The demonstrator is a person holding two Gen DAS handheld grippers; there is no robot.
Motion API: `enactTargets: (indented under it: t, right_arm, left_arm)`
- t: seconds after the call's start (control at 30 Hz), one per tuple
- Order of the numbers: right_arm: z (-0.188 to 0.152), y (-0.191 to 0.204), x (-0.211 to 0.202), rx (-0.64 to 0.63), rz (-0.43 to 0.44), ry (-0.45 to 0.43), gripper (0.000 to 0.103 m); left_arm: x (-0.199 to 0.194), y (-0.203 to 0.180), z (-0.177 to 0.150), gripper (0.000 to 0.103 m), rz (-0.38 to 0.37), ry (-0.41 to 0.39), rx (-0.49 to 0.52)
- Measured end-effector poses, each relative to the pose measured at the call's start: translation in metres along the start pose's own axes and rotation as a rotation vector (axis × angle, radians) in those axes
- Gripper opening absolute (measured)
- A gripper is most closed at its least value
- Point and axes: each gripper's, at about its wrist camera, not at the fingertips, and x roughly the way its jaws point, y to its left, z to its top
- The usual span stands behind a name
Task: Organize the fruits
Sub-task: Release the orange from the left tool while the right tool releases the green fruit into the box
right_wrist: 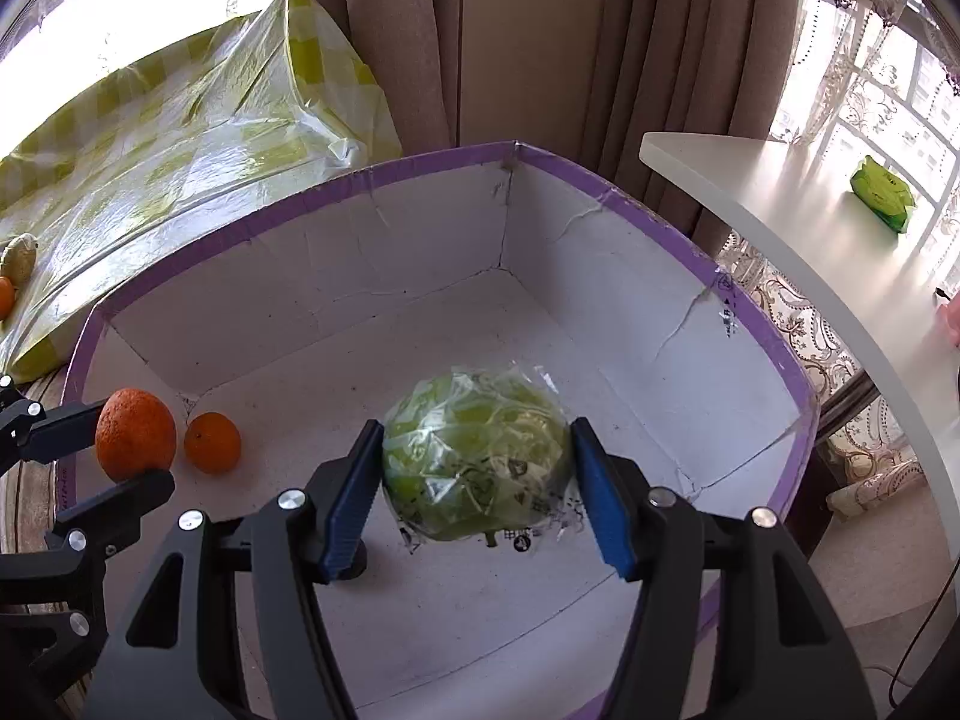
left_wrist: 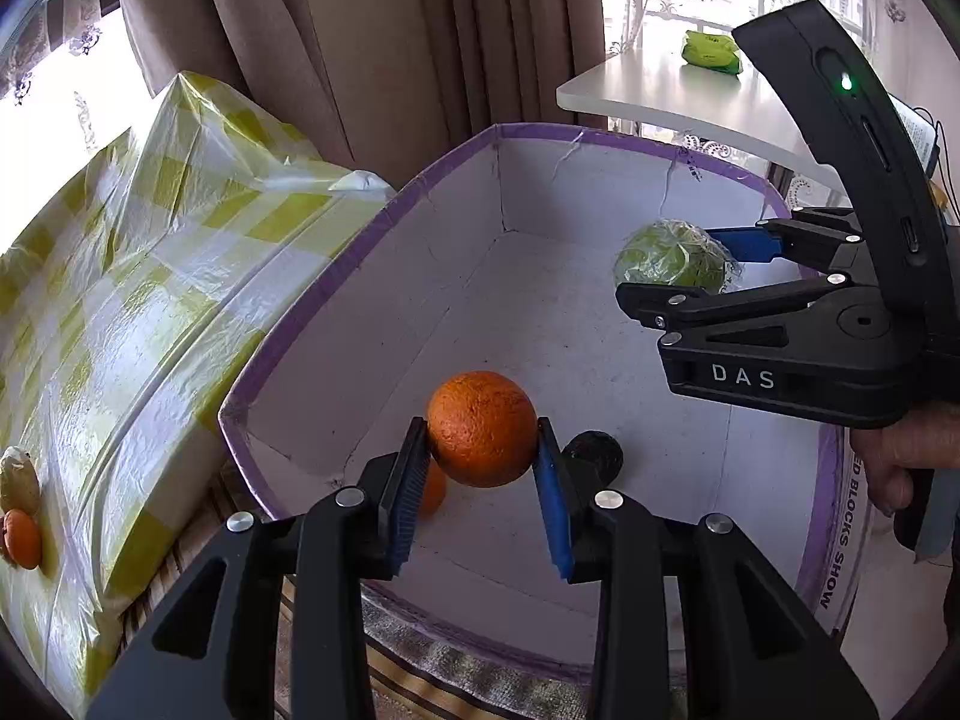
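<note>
Mid-placement over purple-rimmed box (left_wrist: 360,228). Frame centre: left gripper (left_wrist: 483,468) clenched on orange (left_wrist: 482,427). Upper right: right gripper (right_wrist: 480,480) grasping plastic-wrapped green fruit (right_wrist: 477,462). Next, probably: lowered to box floor, beside smaller orange (right_wrist: 212,443), then released.

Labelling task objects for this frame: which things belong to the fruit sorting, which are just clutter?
Job:
- large orange in left tongs
- plastic-wrapped green fruit in right tongs
- small orange in the box
- purple-rimmed box

Lying about:
- green packet on white table
- brown curtain
</note>
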Motion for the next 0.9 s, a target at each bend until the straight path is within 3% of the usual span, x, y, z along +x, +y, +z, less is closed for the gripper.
enactTargets:
  t: [0.2,0.43,0.67,0.73,0.8,0.9]
  right_arm:
    - [0.005,0.001,0.004,-0.032,-0.011,0.002,0.062]
    - [0.006,0.005,0.012,-0.067,-0.041,0.026,0.063]
    - [0.006,0.01,0.017,-0.093,-0.048,0.054,0.063]
    - [0.006,0.009,0.016,-0.089,-0.046,0.046,0.069]
    - [0.006,0.01,0.013,-0.097,-0.043,0.035,0.081]
    - [0.007,0.009,0.014,-0.095,-0.042,0.035,0.082]
  left_arm:
    - [0.021,-0.012,-0.002,0.033,-0.027,0.078,0.07]
    - [0.036,-0.009,-0.008,0.033,-0.064,0.137,0.054]
    - [0.039,-0.012,-0.011,0.033,-0.055,0.147,0.072]
    - [0.039,-0.013,-0.012,0.034,-0.049,0.146,0.074]
    - [0.041,-0.014,-0.01,0.038,-0.047,0.145,0.074]
    - [0.04,-0.015,-0.009,0.044,-0.061,0.142,0.075]
